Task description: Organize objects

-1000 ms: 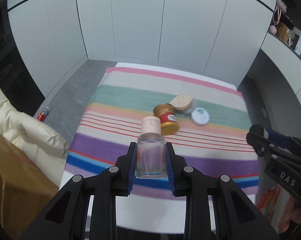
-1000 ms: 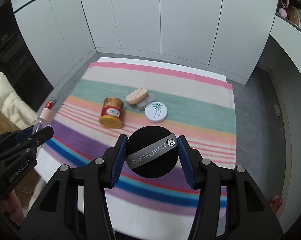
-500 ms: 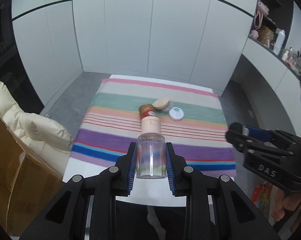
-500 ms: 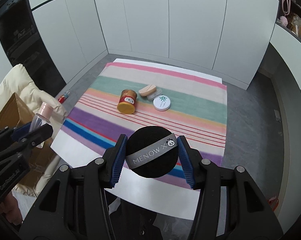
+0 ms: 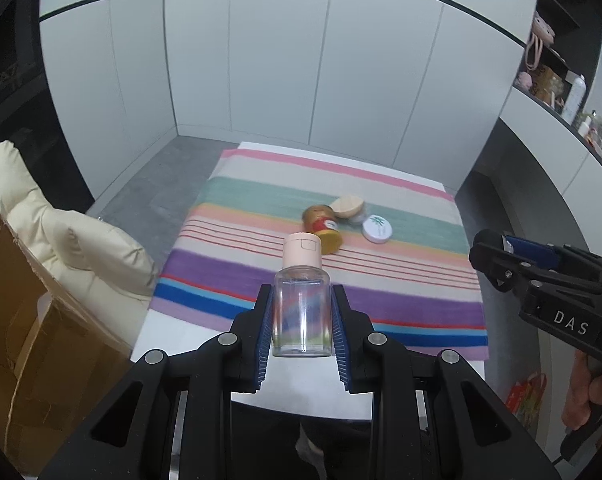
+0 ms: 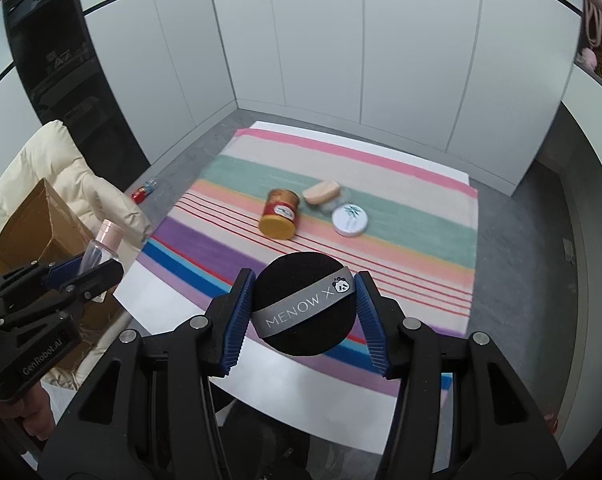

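1. Up front, left gripper (image 5: 301,326) has its blue ribbed pads pinching a clear square plastic bottle with a pale pink flip cap (image 5: 302,308); bottle upright between the jaws, cap poking out past the fingertips, held in the air over the near edge of the table.
2. Right gripper (image 6: 304,312) is clamped on a round black powder puff with a grey "MENOW X" ribbon band (image 6: 304,305); puff squeezed at both sides by the blue pads, ribbon running diagonally, small panda mark at its right end. Also airborne above the near table edge.
3. Each gripper shows in the other's view: the right one at the right edge of the left view, the left one with its bottle at lower left of the right view.
4. Below sits a white table (image 6: 301,380) with a multicolour striped cloth (image 6: 401,216) covering most of it.
5. On the cloth, mid-stripes: a red-labelled jar with a yellow lid lying on its side (image 6: 279,219), a beige oval sponge (image 6: 321,193) just beside it resting on a clear case, and a flat white round tin with a green palm print (image 6: 350,221) near those.
6. Left of the table: brown cardboard box (image 5: 25,340) and a cream padded cushion (image 5: 61,236) behind it.
7. Small red bottle on grey floor (image 6: 143,191) past the table's left side.
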The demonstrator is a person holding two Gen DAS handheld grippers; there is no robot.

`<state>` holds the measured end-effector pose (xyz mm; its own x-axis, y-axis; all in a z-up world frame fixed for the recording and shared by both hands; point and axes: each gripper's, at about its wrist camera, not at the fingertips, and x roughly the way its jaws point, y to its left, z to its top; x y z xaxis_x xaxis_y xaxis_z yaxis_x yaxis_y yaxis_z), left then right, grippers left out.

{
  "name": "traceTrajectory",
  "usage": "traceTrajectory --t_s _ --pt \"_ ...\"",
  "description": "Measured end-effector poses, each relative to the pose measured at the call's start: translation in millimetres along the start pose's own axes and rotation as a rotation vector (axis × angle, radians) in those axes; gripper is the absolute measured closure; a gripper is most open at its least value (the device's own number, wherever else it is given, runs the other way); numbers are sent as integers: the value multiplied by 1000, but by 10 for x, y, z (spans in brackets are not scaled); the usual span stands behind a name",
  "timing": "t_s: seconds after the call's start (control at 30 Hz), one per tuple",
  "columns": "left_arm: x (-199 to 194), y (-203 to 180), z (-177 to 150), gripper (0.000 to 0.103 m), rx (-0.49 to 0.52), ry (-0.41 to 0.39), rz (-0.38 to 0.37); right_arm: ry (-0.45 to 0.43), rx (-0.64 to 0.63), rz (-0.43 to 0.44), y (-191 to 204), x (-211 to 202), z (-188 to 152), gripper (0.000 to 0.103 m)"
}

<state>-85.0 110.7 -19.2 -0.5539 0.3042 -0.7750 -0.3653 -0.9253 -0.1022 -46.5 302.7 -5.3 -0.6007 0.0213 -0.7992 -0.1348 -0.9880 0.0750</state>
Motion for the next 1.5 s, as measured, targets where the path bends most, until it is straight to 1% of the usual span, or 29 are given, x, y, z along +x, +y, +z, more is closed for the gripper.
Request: traceTrajectory --t_s 0.2,0.47,0.73,1.3,1.5 --pt "-26 210 42 75 -43 -26 8 10 -45 30 249 136 53 50" --pt "-106 336 61 75 -61 -52 14 -10 -116 33 513 131 48 50" --pt "-207 464 15 75 -74 -69 30 -27 -119 52 656 134 118 50" --pt "-482 1005 -109 75 -145 -107 106 -59 -204 138 1343 144 213 50" --pt "-577 1203 -178 75 -168 -118 137 -66 -243 177 1647 163 226 50"
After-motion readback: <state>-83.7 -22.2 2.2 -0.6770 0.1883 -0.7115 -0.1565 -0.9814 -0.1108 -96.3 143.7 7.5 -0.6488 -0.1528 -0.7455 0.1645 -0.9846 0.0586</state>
